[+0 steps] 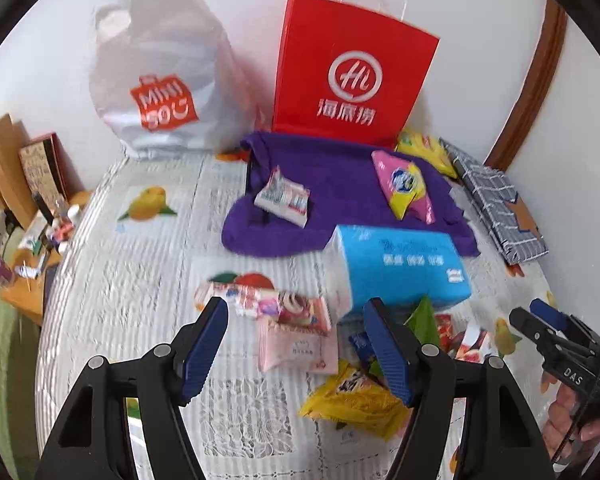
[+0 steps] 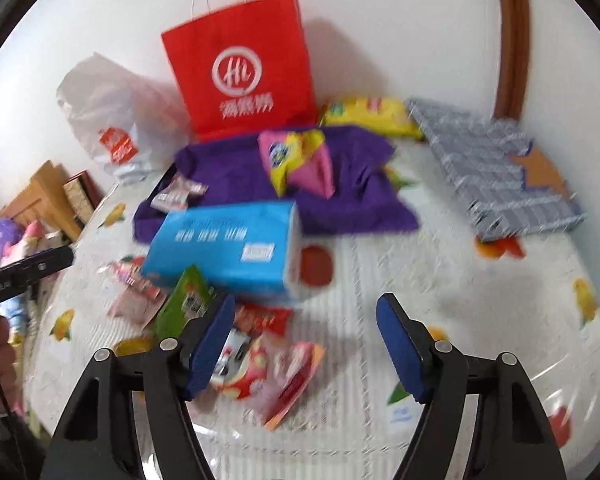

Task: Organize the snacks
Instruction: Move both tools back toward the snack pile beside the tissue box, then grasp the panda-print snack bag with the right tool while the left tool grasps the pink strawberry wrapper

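Observation:
Several snack packets lie scattered on a white lace-covered table (image 1: pixel 100 280). My left gripper (image 1: pixel 296 312) hovers open over a pale pink packet (image 1: pixel 296 350) and a red-pink packet (image 1: pixel 288 308); a yellow packet (image 1: pixel 356 400) lies by its right finger. A purple cloth (image 1: pixel 340 184) at the back carries a pink-yellow packet (image 1: pixel 404 184) and a small white packet (image 1: pixel 284 198). My right gripper (image 2: pixel 306 304) is open above the table, with a red-white packet (image 2: pixel 268 364) near its left finger and a green packet (image 2: pixel 184 300) beside it. Nothing is held.
A blue tissue pack (image 1: pixel 400 268) lies mid-table. A red paper bag (image 1: pixel 352 72) and a white plastic bag (image 1: pixel 160 80) stand against the wall. A grey checked bundle (image 1: pixel 500 208) lies at the right. Clutter fills a wooden shelf (image 1: pixel 24 280) at the left. A hand (image 1: pixel 568 420) holds the right gripper.

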A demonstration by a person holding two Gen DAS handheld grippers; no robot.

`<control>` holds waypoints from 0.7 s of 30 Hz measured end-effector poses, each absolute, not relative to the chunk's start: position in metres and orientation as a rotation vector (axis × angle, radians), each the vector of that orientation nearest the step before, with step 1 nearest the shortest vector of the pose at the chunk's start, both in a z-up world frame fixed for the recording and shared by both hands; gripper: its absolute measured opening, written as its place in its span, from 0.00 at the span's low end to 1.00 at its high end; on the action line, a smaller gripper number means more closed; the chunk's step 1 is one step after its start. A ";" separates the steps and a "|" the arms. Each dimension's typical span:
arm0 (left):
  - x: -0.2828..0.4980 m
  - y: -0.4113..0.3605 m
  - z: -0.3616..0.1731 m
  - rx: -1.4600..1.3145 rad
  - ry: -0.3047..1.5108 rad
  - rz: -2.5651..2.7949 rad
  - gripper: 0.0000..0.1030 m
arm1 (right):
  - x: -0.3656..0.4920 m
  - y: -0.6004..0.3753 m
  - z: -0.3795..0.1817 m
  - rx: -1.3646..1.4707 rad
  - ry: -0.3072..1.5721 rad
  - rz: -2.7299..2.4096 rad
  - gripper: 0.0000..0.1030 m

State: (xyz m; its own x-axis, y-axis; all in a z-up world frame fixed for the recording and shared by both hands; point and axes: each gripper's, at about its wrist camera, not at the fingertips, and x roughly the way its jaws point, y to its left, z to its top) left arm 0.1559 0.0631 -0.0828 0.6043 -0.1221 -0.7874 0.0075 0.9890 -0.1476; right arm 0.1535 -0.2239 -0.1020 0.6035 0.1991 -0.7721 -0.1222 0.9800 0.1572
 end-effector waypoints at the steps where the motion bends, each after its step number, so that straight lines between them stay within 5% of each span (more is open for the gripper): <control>1: 0.155 0.064 -0.085 -0.132 0.925 -0.066 0.67 | 0.152 -0.223 -0.105 0.094 0.908 0.197 0.71; 21: 0.150 0.060 -0.102 -0.104 0.915 -0.069 0.67 | 0.134 -0.177 -0.154 -0.158 0.860 0.368 0.72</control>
State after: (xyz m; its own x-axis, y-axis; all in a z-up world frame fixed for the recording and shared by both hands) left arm 0.1504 0.0602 -0.1023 0.6078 -0.1038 -0.7873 0.0151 0.9928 -0.1192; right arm 0.1337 -0.1769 -0.1544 0.5947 0.2521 -0.7634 -0.3778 0.9258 0.0115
